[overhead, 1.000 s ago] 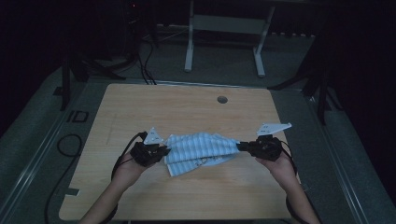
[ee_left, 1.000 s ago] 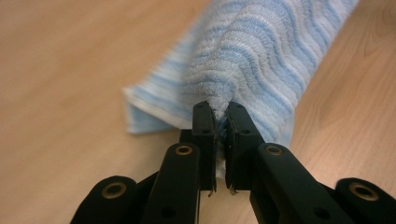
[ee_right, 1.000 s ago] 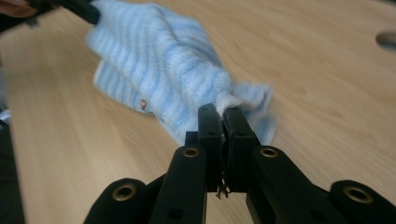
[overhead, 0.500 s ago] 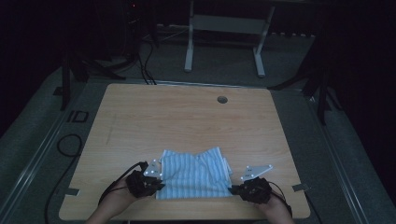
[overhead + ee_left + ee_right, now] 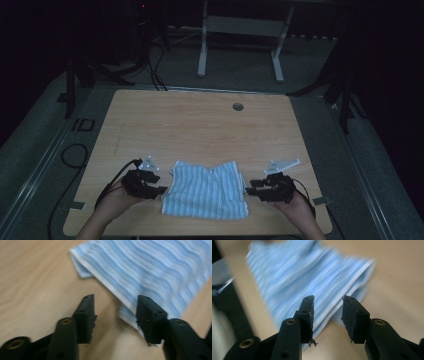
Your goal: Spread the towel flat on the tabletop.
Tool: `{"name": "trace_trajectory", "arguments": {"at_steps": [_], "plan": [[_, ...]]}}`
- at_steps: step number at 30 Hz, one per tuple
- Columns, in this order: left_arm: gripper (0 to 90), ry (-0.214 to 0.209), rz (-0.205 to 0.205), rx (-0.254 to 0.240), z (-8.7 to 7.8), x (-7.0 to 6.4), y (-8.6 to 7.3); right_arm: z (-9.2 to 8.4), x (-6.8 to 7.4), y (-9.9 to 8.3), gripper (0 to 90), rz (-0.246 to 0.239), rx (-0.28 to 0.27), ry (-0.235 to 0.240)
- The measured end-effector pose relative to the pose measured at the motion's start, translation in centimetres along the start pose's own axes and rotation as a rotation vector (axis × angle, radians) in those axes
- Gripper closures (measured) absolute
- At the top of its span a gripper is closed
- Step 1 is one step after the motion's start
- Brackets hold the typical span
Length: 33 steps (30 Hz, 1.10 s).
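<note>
A folded blue-and-white striped cloth lies flat on the wooden table near its front edge. My left gripper rests at the cloth's left edge and my right gripper at its right edge. Both pairs of jaws have just been opening and now stand apart. In the left gripper view the left gripper has bare table between its jaws, with the cloth hem beside the right jaw. In the right gripper view the right gripper straddles the cloth edge without pressing on it.
A round cable hole sits near the table's far edge. Behind the table stands a white metal frame on the dark floor. A black cable loops on the floor to the left. The far half of the table is bare wood.
Both hands came toward the table's front edge and sank. The cloth, held stretched between the shut grippers before, now lies flat, and both grippers have let go and opened.
</note>
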<state>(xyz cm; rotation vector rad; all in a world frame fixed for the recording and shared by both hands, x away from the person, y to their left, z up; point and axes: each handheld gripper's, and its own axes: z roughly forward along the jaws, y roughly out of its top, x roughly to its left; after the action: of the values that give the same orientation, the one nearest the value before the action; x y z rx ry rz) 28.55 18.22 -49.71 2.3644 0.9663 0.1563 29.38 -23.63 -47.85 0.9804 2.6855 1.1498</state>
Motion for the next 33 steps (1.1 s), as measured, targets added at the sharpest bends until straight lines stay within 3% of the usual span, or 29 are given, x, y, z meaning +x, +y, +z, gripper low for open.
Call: {"name": "trace_trajectory", "arguments": {"at_steps": [3, 7, 14, 16, 19, 20, 23, 26, 29, 33], "plan": [[43.5, -0.003, -0.007, 0.013, 1.1, 0.5, 0.9, 1.2, -1.2, 2.1, 62.2, 0.011, -0.009, -0.019], [42.3, -0.023, -0.021, 0.027, 2.9, 1.1, 1.9, 4.0, -2.4, 3.6, 59.7, 0.030, 0.026, -0.042], [36.8, -0.019, -0.029, 0.065, 5.2, 1.8, 3.0, 7.0, -3.5, 3.6, 56.6, 0.067, 0.115, -0.040], [36.8, -0.042, -0.034, 0.058, 5.6, 1.9, 3.0, 7.4, -3.6, 3.4, 57.1, 0.077, 0.149, -0.024], [36.8, -0.054, -0.031, 0.055, 6.0, 1.8, 3.2, 7.8, -3.5, 3.3, 60.8, 0.065, 0.162, -0.006], [37.0, -0.050, -0.025, 0.060, 6.1, 1.8, 3.3, 7.9, -3.4, 3.3, 68.8, 0.061, 0.163, -0.011], [44.7, -0.060, -0.019, 0.037, 6.5, 1.7, 3.4, 8.2, -3.2, 3.5, 80.3, 0.040, 0.163, 0.002], [69.0, -0.057, 0.008, 0.024, 6.5, 1.6, 3.5, 8.2, -2.9, 3.7, 88.0, 0.012, 0.160, -0.001], [90.0, -0.062, -0.008, 0.001, 6.3, 1.7, 3.7, 8.1, -2.8, 3.8, 88.4, -0.004, 0.152, -0.012], [90.0, -0.047, -0.008, -0.026, 5.1, 1.5, 4.3, 7.0, -2.7, 4.4, 88.7, -0.019, 0.123, -0.046]]}}
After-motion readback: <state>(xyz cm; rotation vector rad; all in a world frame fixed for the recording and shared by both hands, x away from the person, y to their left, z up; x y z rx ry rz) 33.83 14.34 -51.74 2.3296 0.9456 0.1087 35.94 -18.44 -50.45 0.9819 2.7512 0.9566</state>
